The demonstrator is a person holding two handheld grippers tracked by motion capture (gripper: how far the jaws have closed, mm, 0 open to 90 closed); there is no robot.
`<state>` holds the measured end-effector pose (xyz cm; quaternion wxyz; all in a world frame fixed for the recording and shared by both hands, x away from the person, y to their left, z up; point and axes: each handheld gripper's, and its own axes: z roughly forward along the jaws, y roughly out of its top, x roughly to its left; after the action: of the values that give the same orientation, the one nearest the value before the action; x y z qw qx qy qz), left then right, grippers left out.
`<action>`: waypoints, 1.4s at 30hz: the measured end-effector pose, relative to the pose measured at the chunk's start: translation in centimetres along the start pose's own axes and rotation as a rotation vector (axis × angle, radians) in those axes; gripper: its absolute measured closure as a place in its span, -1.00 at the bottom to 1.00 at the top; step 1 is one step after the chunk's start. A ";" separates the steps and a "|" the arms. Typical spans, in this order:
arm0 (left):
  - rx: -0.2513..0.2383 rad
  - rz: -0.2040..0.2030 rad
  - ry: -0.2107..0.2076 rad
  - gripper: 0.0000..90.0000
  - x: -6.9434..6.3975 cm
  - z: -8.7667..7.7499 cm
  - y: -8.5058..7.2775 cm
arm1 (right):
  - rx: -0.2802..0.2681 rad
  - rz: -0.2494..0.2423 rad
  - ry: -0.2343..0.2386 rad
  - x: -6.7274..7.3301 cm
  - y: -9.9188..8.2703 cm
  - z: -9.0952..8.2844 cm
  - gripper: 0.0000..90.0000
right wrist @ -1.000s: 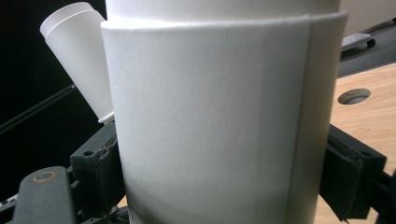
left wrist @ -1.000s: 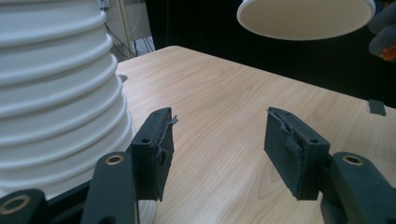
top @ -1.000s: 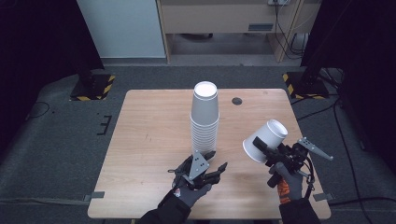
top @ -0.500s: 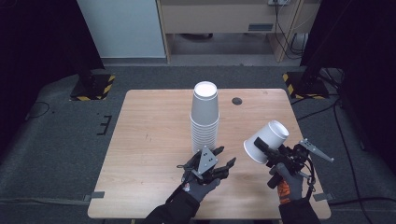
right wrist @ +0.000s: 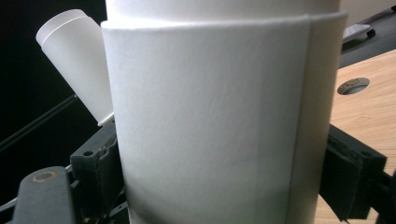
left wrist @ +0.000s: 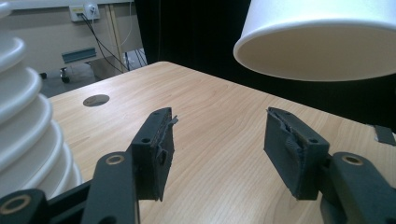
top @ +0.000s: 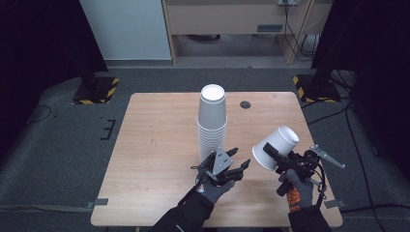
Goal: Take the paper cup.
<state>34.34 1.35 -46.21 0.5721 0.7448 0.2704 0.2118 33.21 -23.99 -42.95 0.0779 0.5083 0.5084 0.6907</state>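
Observation:
A tall stack of upturned white paper cups (top: pixel 212 121) stands on the wooden table (top: pixel 154 140), left of my left gripper in its own view (left wrist: pixel 23 130). My left gripper (top: pixel 238 162) lies low at the foot of the stack on its right side. It is open and holds nothing (left wrist: pixel 224 144). My right gripper (top: pixel 270 153) is shut on a single white cup (top: pixel 276 145), lifted and tilted, mouth toward the left gripper (left wrist: pixel 322 37). That cup sits between the right jaws (right wrist: pixel 210 116). The stack's top (right wrist: pixel 74 60) shows beyond it.
A round dark grommet hole (top: pixel 245 104) sits in the table's far right part. Black stands with yellow-black striped feet (top: pixel 96 92) flank the table on the floor. Bare wood spreads over the left half. A grey tape patch (left wrist: pixel 385 134) marks the near right edge.
My left gripper has slid to the right along the foot of the stack, closer to the held cup. The right gripper and its cup have kept still.

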 end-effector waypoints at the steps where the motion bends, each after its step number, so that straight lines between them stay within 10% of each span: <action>1: -0.001 0.004 0.000 -0.08 0.0 0.2 0.1 | -0.001 0.002 0.001 0.0 0.0 0.0 -0.65; 42: -0.107 0.000 -0.006 0.11 -1.2 4.0 1.8 | 0.037 0.078 0.040 -0.3 -1.0 0.7 -0.65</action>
<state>36.16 -2.75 -45.53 0.6119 0.7139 0.2567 0.2236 33.51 -23.24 -43.92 0.0313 0.5152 0.5022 0.6938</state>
